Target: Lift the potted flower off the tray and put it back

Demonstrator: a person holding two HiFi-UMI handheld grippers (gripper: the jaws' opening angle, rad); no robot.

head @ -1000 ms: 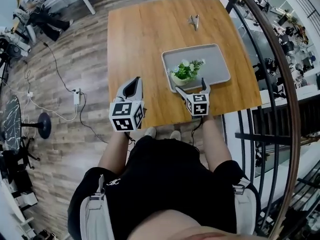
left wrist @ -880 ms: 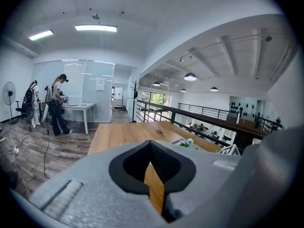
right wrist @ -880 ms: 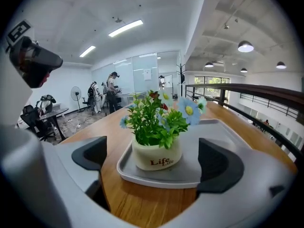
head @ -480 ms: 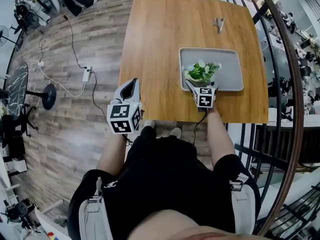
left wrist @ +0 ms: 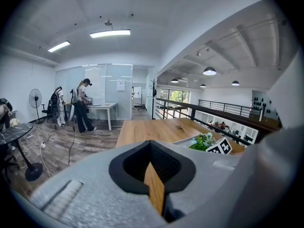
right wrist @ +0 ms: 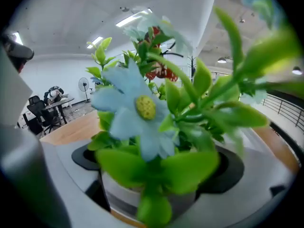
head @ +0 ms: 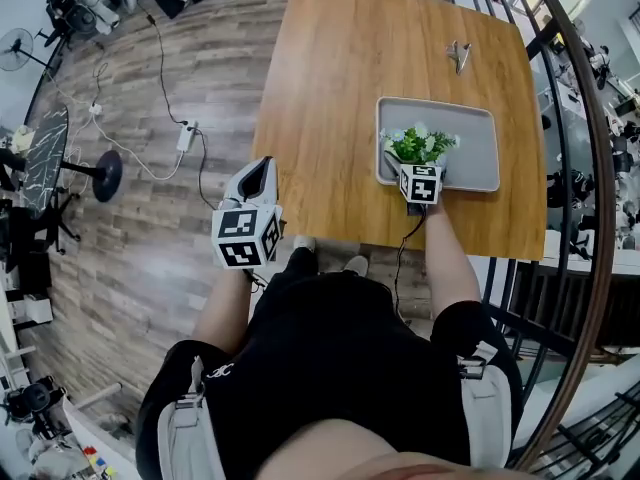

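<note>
The potted flower (head: 420, 145), green leaves and pale blooms in a white pot, stands at the near left corner of the grey tray (head: 470, 133) on the wooden table (head: 340, 88). My right gripper (head: 416, 160) is closed around the pot. In the right gripper view the flower (right wrist: 152, 113) fills the picture and the white pot (right wrist: 118, 194) sits pinched between both jaws. My left gripper (head: 262, 170) hangs off the table's near left edge, shut and holding nothing. In the left gripper view its jaws (left wrist: 154, 191) meet, and the flower (left wrist: 204, 141) shows far right.
A small metal object (head: 459, 54) lies on the table beyond the tray. A black railing (head: 585, 168) runs close along the right side. Cables and a power strip (head: 187, 136) lie on the wooden floor at left, with a fan stand (head: 105, 175) nearby.
My right gripper has moved forward onto the tray and closed from wide open onto the pot. The view has shifted left. The left gripper has stayed put.
</note>
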